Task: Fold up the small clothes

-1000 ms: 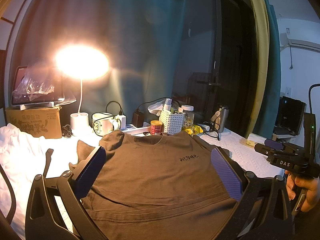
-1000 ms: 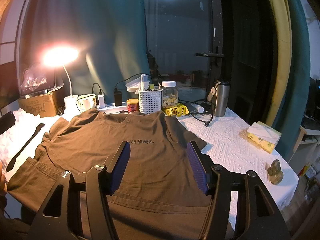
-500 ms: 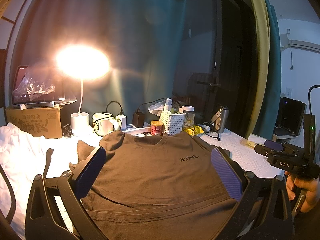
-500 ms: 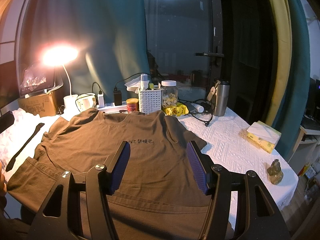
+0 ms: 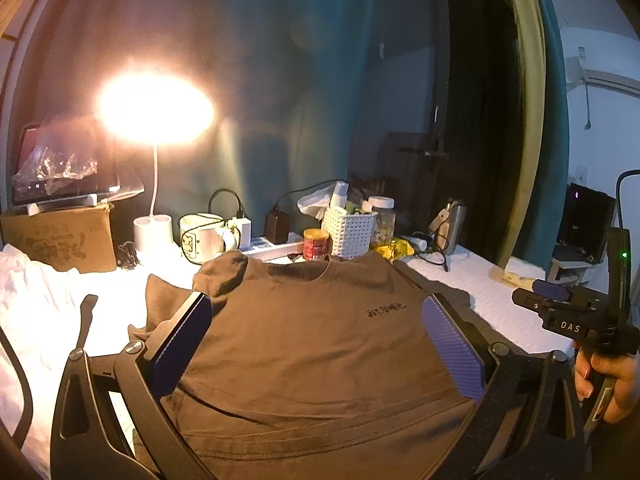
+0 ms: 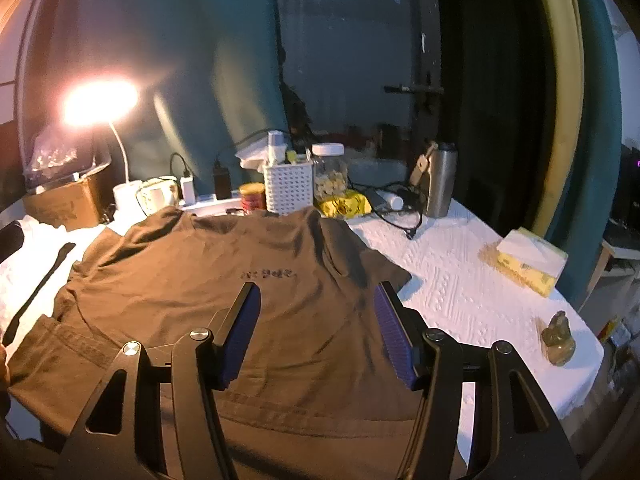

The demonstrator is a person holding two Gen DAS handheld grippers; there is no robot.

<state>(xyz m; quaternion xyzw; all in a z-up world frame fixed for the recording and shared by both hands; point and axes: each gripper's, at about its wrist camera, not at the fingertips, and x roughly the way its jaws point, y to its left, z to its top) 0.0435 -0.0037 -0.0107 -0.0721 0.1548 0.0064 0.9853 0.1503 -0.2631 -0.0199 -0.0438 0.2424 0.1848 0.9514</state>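
Left wrist view: brown T-shirt (image 5: 312,344), spread flat and face-up on the white textured tablecloth (image 5: 472,280), collar toward the far clutter, hem toward the camera, small dark print on the chest; laid open this way presumably so sleeves and sides can be folded inward; its left sleeve is rumpled and partly turned up near the lamp side; left gripper (image 5: 320,344), jaws wide apart, nothing between them, poised above the shirt's lower body, not visibly touching the cloth; right gripper (image 5: 576,320) seen from outside at the right edge, held in a hand (image 5: 608,376), its jaw state not readable from here; lit desk lamp (image 5: 156,108) and white basket (image 5: 348,232) stand behind the collar, leaving the near table free as working surface. Right wrist view: same shirt (image 6: 200,292), right sleeve lying flat on the cloth; right gripper (image 6: 316,332), jaws released and empty, hovering over the shirt's right half near the hem; steel flask (image 6: 440,184) and tissue pack (image 6: 528,260) well apart from the garment; folding judged not yet begun.
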